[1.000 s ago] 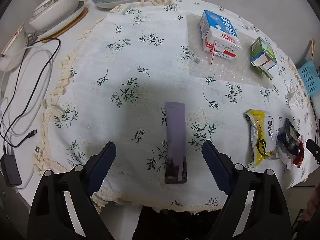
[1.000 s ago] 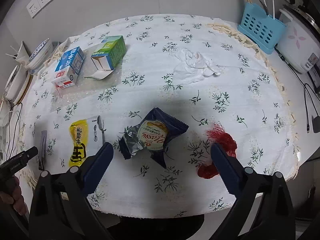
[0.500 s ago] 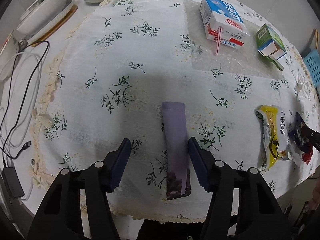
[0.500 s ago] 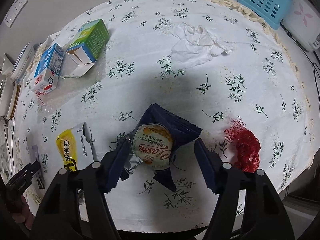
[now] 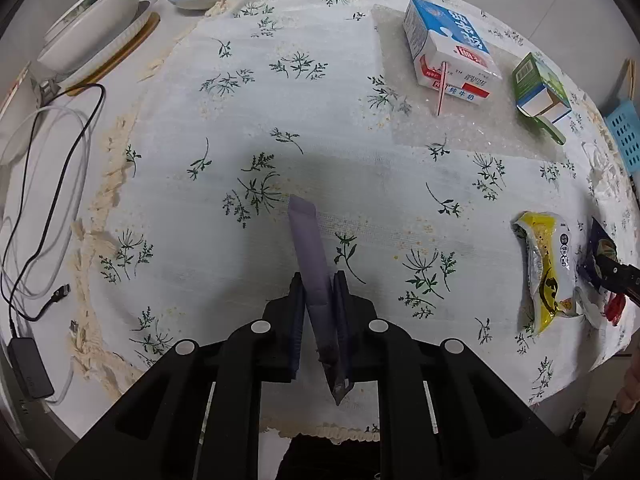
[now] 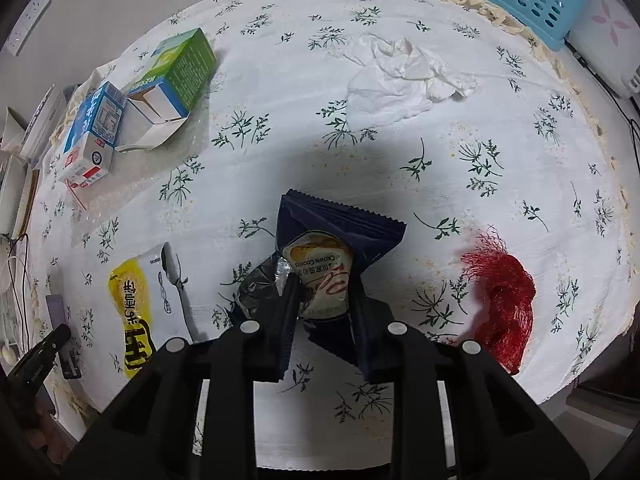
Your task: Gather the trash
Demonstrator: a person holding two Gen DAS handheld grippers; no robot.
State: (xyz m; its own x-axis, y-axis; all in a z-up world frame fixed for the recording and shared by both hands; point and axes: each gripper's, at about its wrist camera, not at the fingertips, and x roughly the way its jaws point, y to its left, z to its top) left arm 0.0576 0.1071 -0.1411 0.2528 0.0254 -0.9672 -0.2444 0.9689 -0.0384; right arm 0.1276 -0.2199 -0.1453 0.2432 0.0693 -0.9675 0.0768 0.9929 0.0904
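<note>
My left gripper [image 5: 319, 280] points down at the flowered tablecloth [image 5: 340, 152], its jaws closing. Its pads squeeze a long purple sachet [image 5: 306, 232], which stands on edge between them. My right gripper [image 6: 324, 280] is also closing, and its pads pinch a dark blue cookie wrapper [image 6: 340, 220] that crumples upward. A yellow snack wrapper [image 6: 136, 312] lies flat between the two grippers. A crumpled white tissue [image 6: 400, 76] and a red mesh net [image 6: 504, 296] lie loose on the cloth.
A blue milk carton [image 5: 448, 48] with a straw and an opened green carton [image 5: 540, 84] rest on bubble wrap at the back. Stacked bowls [image 5: 92, 32] and cables [image 5: 40, 160] sit at the left, a blue basket [image 6: 528, 0] at the far right. The table edge runs just below both grippers.
Both grippers went from wide open to closed. The left one now pinches the purple sachet, tipping it onto its edge. The right one sank and squeezed the cookie wrapper.
</note>
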